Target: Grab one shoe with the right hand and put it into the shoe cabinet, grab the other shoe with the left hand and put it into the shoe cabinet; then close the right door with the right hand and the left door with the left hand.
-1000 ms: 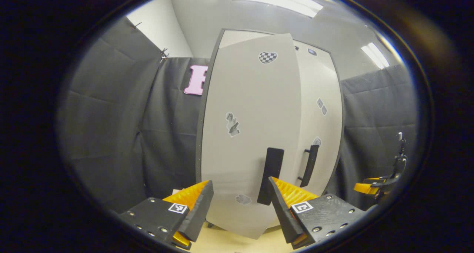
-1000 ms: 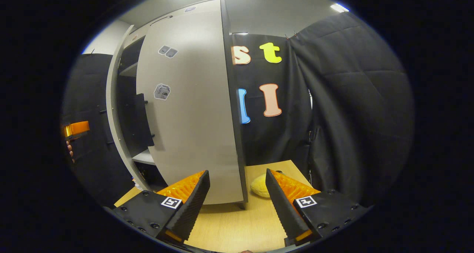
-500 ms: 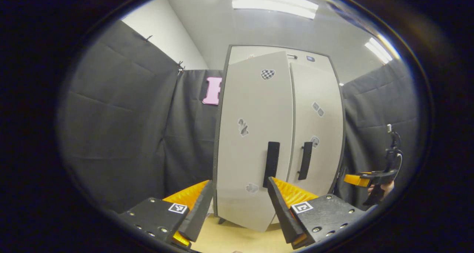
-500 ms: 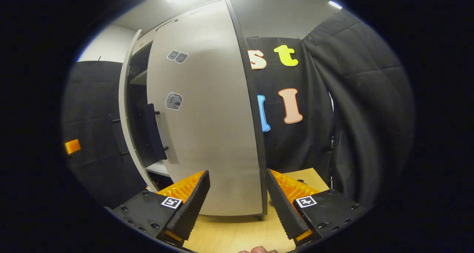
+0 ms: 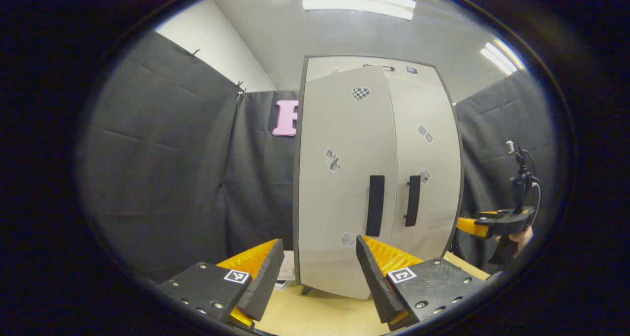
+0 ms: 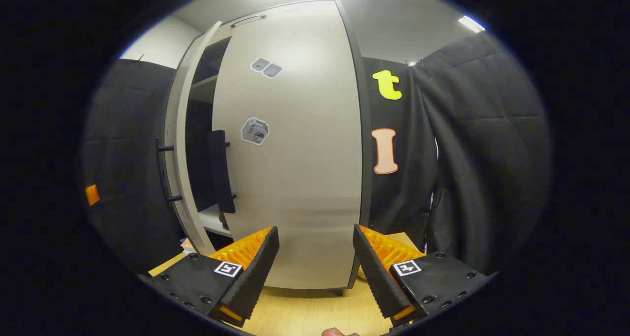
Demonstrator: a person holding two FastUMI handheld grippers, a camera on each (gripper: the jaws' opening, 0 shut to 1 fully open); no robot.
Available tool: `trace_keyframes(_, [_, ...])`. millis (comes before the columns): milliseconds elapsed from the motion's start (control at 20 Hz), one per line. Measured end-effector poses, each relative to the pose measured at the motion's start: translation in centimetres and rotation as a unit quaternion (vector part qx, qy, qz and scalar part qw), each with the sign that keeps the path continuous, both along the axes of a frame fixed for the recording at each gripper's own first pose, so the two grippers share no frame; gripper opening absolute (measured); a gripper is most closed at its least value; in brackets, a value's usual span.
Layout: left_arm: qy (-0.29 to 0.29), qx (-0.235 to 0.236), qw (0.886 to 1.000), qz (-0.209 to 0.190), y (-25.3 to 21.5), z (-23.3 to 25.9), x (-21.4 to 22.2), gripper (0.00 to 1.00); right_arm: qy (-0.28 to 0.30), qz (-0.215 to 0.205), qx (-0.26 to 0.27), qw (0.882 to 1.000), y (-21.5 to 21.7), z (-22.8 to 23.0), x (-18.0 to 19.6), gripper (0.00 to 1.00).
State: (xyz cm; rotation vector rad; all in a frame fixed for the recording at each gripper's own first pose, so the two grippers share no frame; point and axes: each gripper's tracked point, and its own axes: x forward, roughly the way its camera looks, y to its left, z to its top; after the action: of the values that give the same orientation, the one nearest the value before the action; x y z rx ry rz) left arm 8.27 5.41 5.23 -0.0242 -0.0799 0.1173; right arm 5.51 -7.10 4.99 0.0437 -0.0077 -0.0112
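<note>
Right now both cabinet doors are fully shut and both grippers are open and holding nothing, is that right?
Not quite. The right door is shut, but the left door stands ajar; the right gripper view shows a dark gap with shelves behind its edge. The left gripper and right gripper are indeed open and hold nothing.

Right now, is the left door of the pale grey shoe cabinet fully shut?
No, ajar. In the right gripper view a dark gap separates the left door from the right door, showing a shelf inside.
</note>
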Motion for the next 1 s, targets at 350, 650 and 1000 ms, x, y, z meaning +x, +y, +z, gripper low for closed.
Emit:
trace_keyframes(350, [-0.029,-0.008,1.000,-0.006,2.4,0.5,-1.5,0.91,0.009,-0.004,-0.004,1.000,2.8,-0.2,0.3,0.96])
trace_keyframes(650, [-0.036,-0.030,0.998,-0.036,2.7,0.4,-0.9,0.92,-0.014,0.003,-0.011,1.000,4.5,1.2,-0.5,0.96])
trace_keyframes(1000, [-0.020,-0.030,0.998,-0.047,2.7,0.0,-1.0,0.90,-0.010,-0.003,-0.010,1.000,5.0,0.3,-1.7,0.96])
